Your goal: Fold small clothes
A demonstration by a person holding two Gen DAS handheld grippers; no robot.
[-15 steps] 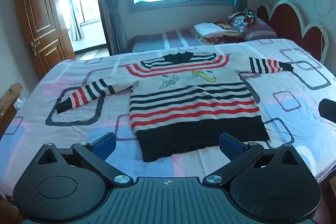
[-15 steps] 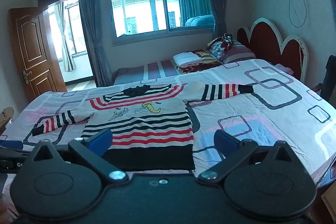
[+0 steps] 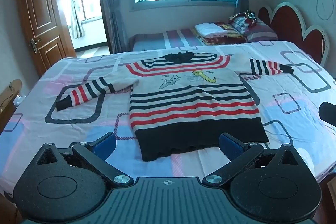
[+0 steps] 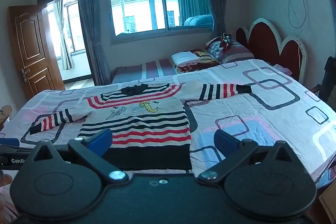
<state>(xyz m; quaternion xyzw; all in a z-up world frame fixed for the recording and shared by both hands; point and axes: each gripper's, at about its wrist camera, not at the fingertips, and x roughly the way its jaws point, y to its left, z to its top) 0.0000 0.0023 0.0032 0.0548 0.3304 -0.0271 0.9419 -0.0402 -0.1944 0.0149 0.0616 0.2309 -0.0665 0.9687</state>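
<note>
A: Left wrist view first. Where's your sweater (image 3: 189, 102)?

B: Centre of the frame, spread flat on the bed (image 3: 63, 135), both sleeves out, black hem toward the lower edge. Bare sheet lies wide to left and right of it, and a strip shows between the hem and the bed's near edge.

A: And your left gripper (image 3: 168, 143)?

B: Jaws spread wide over the hem, holding nothing and touching nothing. At the right edge a dark shape is cut off; I can't tell what it is.

A: Right wrist view?

B: The sweater (image 4: 136, 125) sits lower left of centre, with open sheet filling the right half. Your right gripper (image 4: 162, 140) is spread wide too, empty. Its body hides the hem's near edge, and the bed (image 4: 273, 119) runs out of frame at lower right.
</note>
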